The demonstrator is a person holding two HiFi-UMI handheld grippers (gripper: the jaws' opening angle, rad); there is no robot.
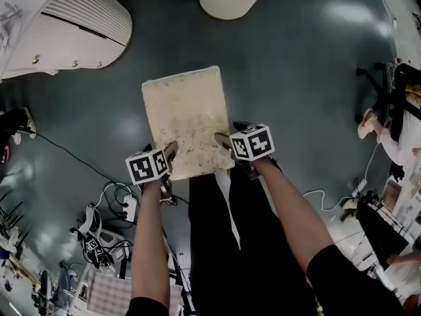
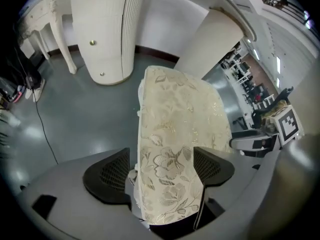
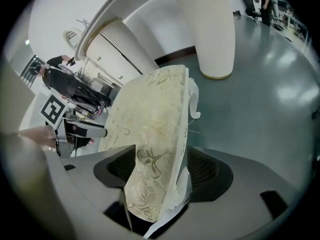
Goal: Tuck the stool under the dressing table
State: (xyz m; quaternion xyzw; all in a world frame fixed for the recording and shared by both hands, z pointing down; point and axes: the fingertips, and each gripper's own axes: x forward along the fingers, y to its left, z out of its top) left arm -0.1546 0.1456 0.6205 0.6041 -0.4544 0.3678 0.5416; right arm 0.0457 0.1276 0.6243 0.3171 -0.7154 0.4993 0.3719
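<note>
The stool (image 1: 185, 120) is straddled at 6 o'clock by the left gripper (image 1: 168, 158) and right gripper (image 1: 227, 147), both open — pushed unclamped, it may be skewed.

Stool (image 1: 186, 120) cushion cream with gold floral pattern; floor (image 1: 296, 78) glossy grey-blue; table (image 1: 85, 18) at 10 o'clock white, ribbed, with gold knobs (image 2: 92, 42); trousers (image 1: 223, 242) black.

sleeves (image 1: 146, 306): black, short | trousers (image 1: 217, 242): black | 2 marker cubes (image 1: 147, 166): black-white
</note>
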